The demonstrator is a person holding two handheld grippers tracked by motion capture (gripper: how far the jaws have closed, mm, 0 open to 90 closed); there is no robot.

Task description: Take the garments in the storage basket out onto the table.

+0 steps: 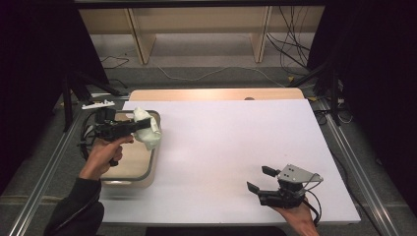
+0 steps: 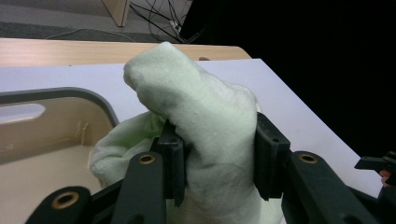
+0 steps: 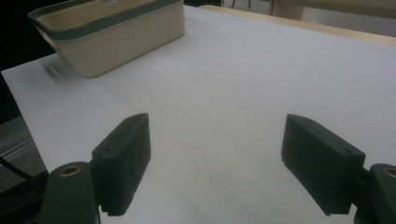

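A pale green cloth [image 1: 147, 129] [image 2: 205, 121] is bunched between the jaws of my left gripper [image 1: 142, 124] [image 2: 217, 158], which is shut on it. The cloth hangs over the far right corner of a beige bin [image 1: 130, 164] [image 2: 42, 140] with a grey rim at the table's left. My right gripper [image 1: 260, 179] [image 3: 217, 163] stands open near the front right of the white table top [image 1: 221, 147], jaws wide apart, nothing between them. In the right gripper view the bin [image 3: 116, 32] stands at the upper left.
A wooden strip [image 1: 216, 93] borders the table's far edge. Cables [image 1: 285, 54] and wooden furniture legs [image 1: 140, 37] lie on the floor beyond. Metal rails [image 1: 44, 172] run along both sides of the table. A small white object [image 1: 97, 104] lies left of the far corner.
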